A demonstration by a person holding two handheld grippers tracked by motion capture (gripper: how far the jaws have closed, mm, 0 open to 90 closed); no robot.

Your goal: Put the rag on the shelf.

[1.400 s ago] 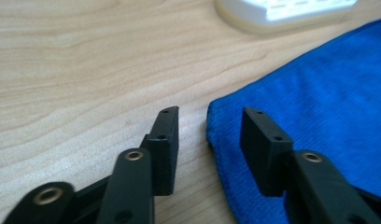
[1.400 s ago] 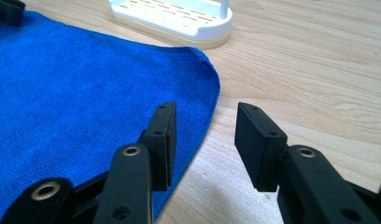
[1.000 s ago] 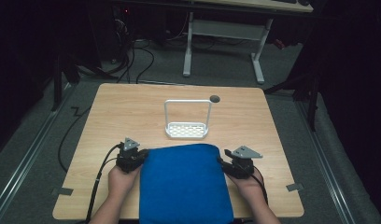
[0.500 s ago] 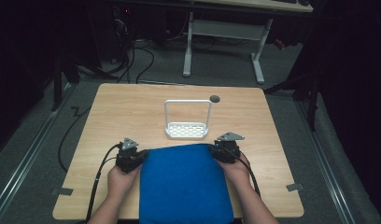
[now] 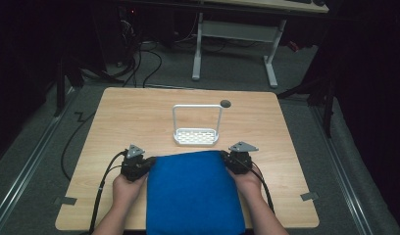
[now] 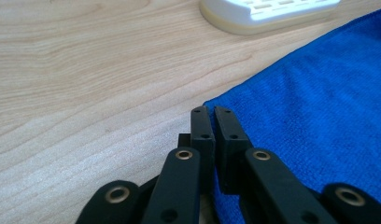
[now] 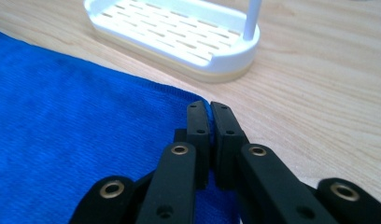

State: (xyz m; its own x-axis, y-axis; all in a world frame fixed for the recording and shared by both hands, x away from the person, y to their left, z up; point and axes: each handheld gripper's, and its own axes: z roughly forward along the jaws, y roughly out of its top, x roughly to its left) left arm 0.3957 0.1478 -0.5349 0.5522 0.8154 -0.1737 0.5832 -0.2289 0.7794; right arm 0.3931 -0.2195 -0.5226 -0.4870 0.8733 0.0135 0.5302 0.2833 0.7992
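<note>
The blue cloth point(image 5: 193, 193) lies on the near tabletop point(image 5: 139, 122). The left gripper point(image 6: 212, 122) and right gripper point(image 7: 207, 115) each pinch 1 far corner, jaws apparently closed on fabric. An uneven pull could slip a corner or snag the white rack point(image 5: 196, 135) just beyond. Dark floor and a desk frame point(image 5: 237, 34) lie behind.

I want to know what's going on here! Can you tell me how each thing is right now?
Blue towel: folded flat on the table, near edge hanging over.
Left gripper: shut on the towel's far left corner.
Right gripper: shut on the towel's far right corner.
White rack: upright, empty, just beyond the towel.
</note>
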